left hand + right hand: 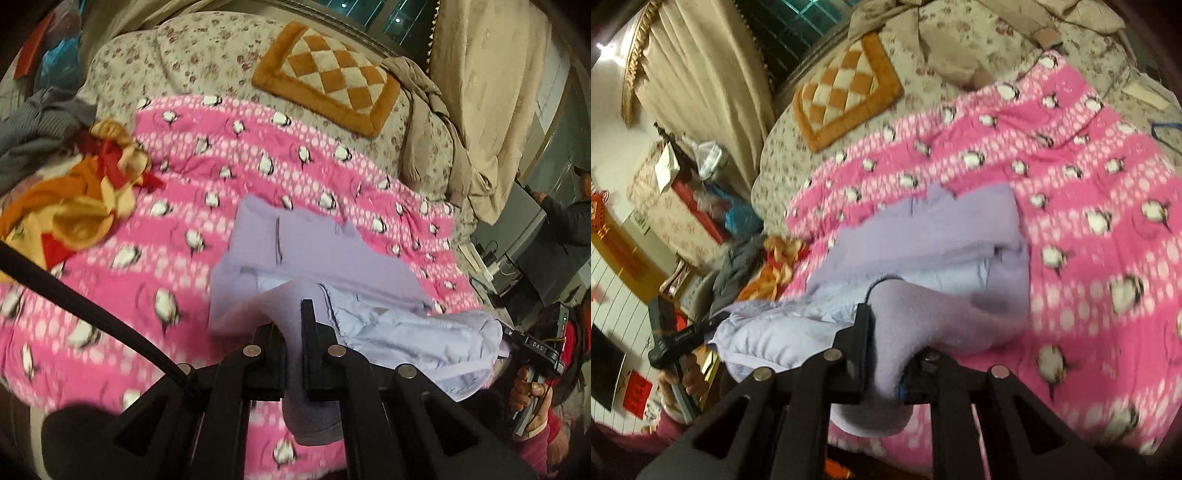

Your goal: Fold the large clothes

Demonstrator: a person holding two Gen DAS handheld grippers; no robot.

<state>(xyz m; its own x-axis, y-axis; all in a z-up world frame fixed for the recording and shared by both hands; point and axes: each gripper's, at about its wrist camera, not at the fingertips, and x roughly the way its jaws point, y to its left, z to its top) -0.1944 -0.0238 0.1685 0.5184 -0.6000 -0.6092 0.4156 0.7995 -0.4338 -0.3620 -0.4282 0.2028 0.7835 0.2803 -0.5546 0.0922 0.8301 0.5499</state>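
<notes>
While both claws pinch it, the lilac fleece garment (317, 251) sags, seemingly half-folded, pale lining showing

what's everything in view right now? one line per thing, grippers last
lilac fleece garment: 1, pale purple with a lighter lining, on the pink blanket, near edge lifted
pink blanket: 1, pink with white dots and penguins, spread over the bed
floral bedspread: 1, beige with small flowers, under the blanket
checked cushion: 1, orange and cream, far end of the bed
orange and red clothes: 1 heap, left edge of the bed
grey garment: 1, beyond that heap
curtain: 1, beige, by the window
left gripper: black, shut on the lilac fleece garment
right gripper: black, shut on the lilac fleece garment
hand: 1, holding the right gripper's handle
</notes>
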